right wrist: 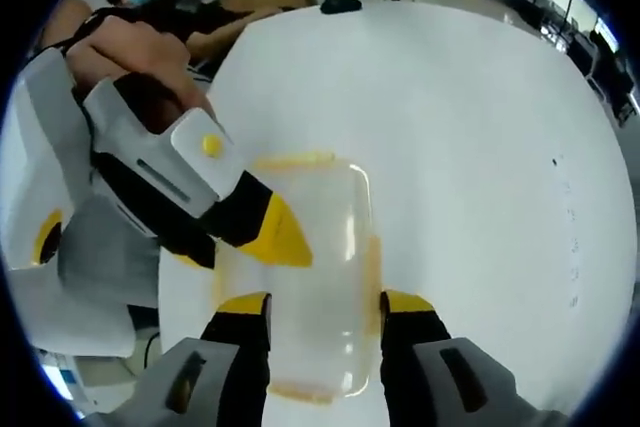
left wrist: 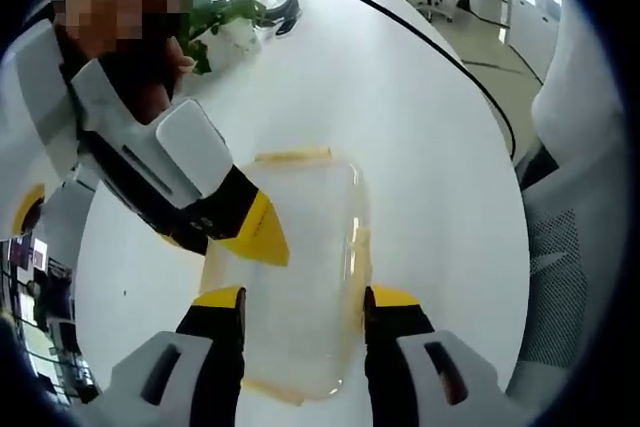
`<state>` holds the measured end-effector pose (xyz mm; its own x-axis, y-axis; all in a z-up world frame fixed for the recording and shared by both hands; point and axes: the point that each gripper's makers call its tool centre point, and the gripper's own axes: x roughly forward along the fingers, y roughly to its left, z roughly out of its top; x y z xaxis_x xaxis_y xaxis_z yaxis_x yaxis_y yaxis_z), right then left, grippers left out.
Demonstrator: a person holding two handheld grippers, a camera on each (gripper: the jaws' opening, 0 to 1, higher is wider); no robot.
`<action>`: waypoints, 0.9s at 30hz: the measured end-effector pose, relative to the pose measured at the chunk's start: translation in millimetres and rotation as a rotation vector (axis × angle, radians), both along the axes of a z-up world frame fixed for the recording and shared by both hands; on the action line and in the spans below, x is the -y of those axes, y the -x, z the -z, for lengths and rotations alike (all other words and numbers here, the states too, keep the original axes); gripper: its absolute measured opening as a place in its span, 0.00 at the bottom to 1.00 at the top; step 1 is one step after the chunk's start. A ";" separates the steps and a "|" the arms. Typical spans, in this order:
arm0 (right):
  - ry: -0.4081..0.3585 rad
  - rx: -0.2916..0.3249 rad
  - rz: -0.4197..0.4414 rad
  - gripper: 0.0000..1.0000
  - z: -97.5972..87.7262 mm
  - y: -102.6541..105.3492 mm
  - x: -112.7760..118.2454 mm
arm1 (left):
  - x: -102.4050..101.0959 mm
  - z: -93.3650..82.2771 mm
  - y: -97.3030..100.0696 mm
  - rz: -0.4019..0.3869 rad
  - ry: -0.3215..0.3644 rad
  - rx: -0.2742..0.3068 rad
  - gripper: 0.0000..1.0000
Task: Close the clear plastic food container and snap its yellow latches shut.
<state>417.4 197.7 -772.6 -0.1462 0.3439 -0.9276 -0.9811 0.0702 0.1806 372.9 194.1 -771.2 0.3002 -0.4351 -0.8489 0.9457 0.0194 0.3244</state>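
Observation:
A clear plastic container [left wrist: 300, 257] with its lid on lies on the white table [left wrist: 420, 147]. Yellow latches show on its far edge [left wrist: 293, 156], along one long side [left wrist: 362, 247] and at its near end. My left gripper [left wrist: 305, 299] stands open over the near half, one jaw on each side. The right gripper [left wrist: 265, 239] reaches in from the upper left, its yellow tip at the lid's left edge. In the right gripper view the same container [right wrist: 320, 247] lies under my open right gripper [right wrist: 325, 302], and the left gripper [right wrist: 282, 237] comes in from the left.
A potted plant [left wrist: 225, 12] stands at the table's far end and a black cable [left wrist: 430, 42] runs across the top. A mesh office chair [left wrist: 580, 247] stands at the right edge. A person's arm [right wrist: 140, 52] and a small black object [right wrist: 342, 5] are on the far side.

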 end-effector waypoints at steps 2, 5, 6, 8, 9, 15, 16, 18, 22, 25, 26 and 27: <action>-0.001 0.012 0.005 0.42 -0.9 0.1 0.5 | -0.7 -1.1 0.1 0.007 -0.002 -0.005 0.46; -0.011 0.052 -0.001 0.42 -2.7 1.3 2.1 | -4.0 -5.0 2.5 0.004 0.000 -0.032 0.45; -0.012 0.061 -0.003 0.42 -2.9 1.2 2.2 | -4.8 -6.7 2.4 0.011 0.002 -0.025 0.45; -0.010 0.079 -0.002 0.45 -4.0 1.7 4.5 | -5.4 -8.8 2.2 0.019 0.007 -0.022 0.48; -0.009 0.087 -0.003 0.46 -3.9 1.5 6.1 | -5.3 -10.2 1.8 0.019 0.015 -0.026 0.49; -0.036 0.107 0.007 0.52 -6.2 7.6 8.7 | -11.8 -9.0 0.2 0.020 0.006 -0.044 0.54; -0.034 0.116 0.006 0.53 -6.3 7.9 11.0 | -12.9 -9.0 0.2 0.017 0.007 -0.051 0.56; -0.035 0.134 0.009 0.55 -7.6 7.0 13.7 | -15.2 -9.0 -1.1 0.017 0.005 -0.053 0.58; -0.042 0.145 0.024 0.59 -10.8 8.1 18.6 | -18.2 -9.7 -4.1 0.022 0.006 -0.063 0.65; -0.052 0.156 0.030 0.62 -13.1 10.3 21.9 | -21.0 -8.6 -6.9 0.023 0.005 -0.072 0.70; -0.054 0.157 0.034 0.63 -13.4 11.0 22.7 | -22.6 -8.5 -8.9 0.022 0.004 -0.072 0.71; -0.058 0.155 0.039 0.65 -13.4 12.7 23.5 | -23.7 -8.4 -10.2 0.023 0.003 -0.073 0.72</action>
